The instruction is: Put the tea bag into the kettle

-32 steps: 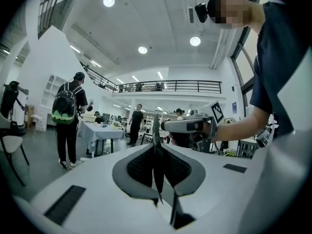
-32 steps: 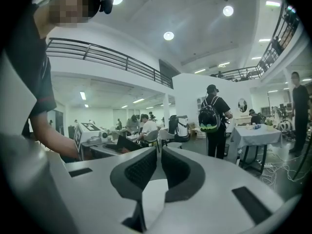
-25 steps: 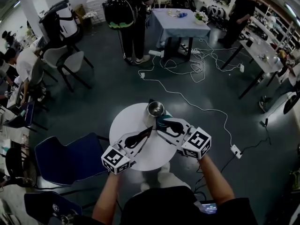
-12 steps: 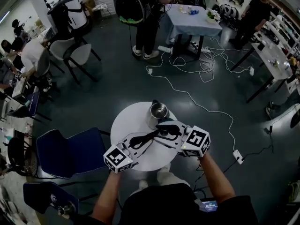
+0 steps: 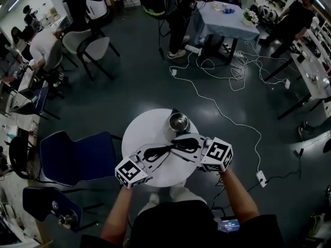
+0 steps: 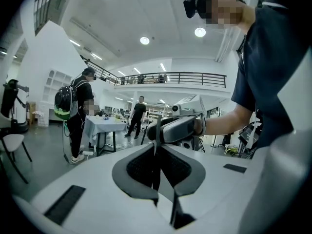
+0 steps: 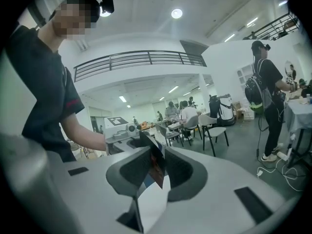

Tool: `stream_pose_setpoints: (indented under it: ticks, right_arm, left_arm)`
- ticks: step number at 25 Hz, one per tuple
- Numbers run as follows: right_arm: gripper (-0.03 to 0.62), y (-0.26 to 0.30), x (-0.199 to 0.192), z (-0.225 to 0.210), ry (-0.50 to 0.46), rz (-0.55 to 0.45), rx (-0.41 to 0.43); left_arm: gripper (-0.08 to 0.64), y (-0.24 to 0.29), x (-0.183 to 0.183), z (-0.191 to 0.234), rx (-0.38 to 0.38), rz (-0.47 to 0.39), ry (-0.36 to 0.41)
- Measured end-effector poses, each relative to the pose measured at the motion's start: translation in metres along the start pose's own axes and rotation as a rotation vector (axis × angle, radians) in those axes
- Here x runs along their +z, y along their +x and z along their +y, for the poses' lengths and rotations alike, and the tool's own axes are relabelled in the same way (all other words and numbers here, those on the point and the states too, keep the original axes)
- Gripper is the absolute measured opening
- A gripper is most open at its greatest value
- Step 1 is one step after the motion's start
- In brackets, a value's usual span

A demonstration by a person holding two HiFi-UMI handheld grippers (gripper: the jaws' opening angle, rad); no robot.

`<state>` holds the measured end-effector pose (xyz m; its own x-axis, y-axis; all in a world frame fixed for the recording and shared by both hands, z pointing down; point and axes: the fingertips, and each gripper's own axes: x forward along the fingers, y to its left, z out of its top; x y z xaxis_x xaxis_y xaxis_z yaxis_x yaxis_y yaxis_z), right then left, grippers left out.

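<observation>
- Right gripper (image 5: 177,145) is swinging in since the earlier frame to meet the left gripper (image 5: 164,150) tip to tip; its jaws have just been closing.
- Round table (image 5: 145,133) is carrying the kettle (image 5: 178,122) at its far edge.
- Both grippers are pinching the tea bag (image 7: 157,165) narrowly, just short of the kettle; the right seems nearer.

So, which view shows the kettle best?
The head view: the kettle stands on the round white table, its open top fully visible. The left gripper view and the right gripper view do not show it at all.
</observation>
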<state>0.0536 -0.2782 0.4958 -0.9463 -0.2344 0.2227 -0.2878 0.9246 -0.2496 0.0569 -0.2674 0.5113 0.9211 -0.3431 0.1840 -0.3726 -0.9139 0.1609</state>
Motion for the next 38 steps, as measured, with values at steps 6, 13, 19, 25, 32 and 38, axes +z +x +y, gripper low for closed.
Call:
stream_pose_setpoints:
  ticks: [6,13,19,25,32,38]
  right_arm:
    - [0.055,-0.002,-0.004,-0.016,-0.011,0.011,0.007]
    - [0.031,0.0,-0.006,-0.031,-0.003,0.014,0.029]
    - [0.026,-0.003,-0.001,-0.053,-0.002,0.007,0.016]
    - [0.026,0.0,-0.002,-0.059,0.017,0.007,0.031]
    - [0.028,0.004,-0.003,-0.055,0.043,-0.002,0.087]
    - [0.028,0.007,-0.006,-0.058,0.061,0.0,0.113]
  left_arm:
    - [0.035,0.012,-0.007,0.011,0.024,-0.004,-0.025]
    - [0.035,0.019,-0.007,0.022,0.065,-0.021,-0.073]
    - [0.041,0.02,-0.01,0.04,0.117,-0.032,-0.088]
    - [0.041,0.023,-0.009,0.046,0.106,-0.031,-0.106]
    - [0.04,0.021,-0.011,0.044,0.069,-0.039,-0.116]
    - [0.04,0.023,-0.009,0.046,0.065,-0.029,-0.128]
